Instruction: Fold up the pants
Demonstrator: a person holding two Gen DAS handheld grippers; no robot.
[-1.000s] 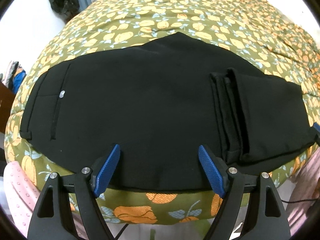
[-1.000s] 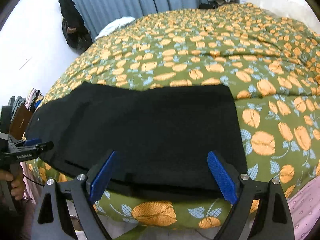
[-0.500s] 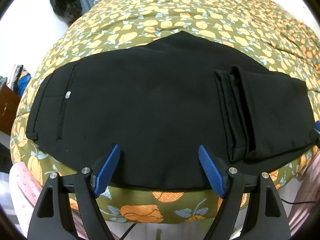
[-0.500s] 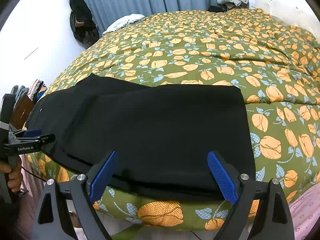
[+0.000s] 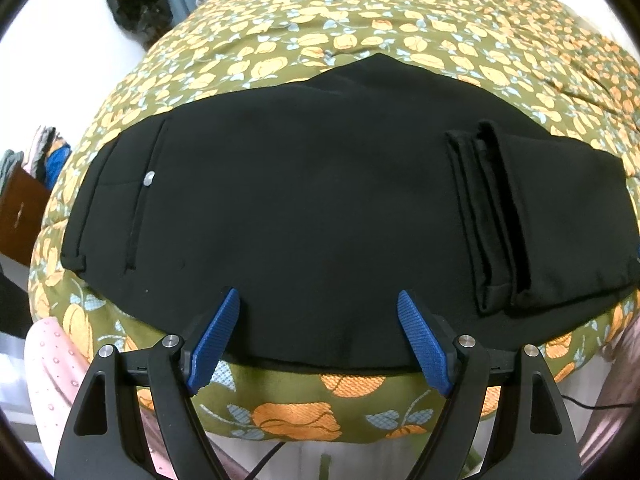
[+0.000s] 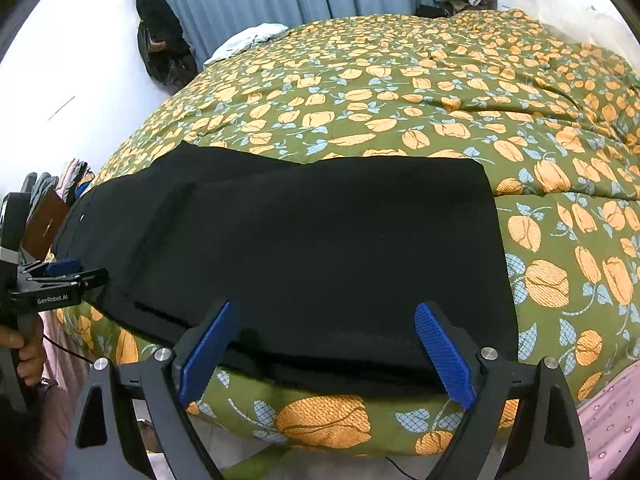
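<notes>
Lying flat on the bed (image 5: 440, 20), near its front edge, the pants (image 5: 300, 200) are plain black. Left wrist view: waistband end at picture left, with a belt loop, a pocket seam and a small pale button (image 5: 149, 178). At picture right the leg ends are folded back over the body, their stacked hems making ridges across the cloth. Long axis runs left to right along the bed edge, waist to the left, fold to the right. Right wrist view: folded end squared off, right edge straight against the floral quilt (image 6: 560, 140).

Left gripper (image 5: 318, 304): jaws wide apart, nothing between, blue pads poised at the near hem of the pants; contact cannot be told. Right gripper (image 6: 326, 314): jaws likewise wide apart, empty, over the near edge at the folded end. A hand (image 6: 24, 354) grips the left gripper's handle at far left.
</notes>
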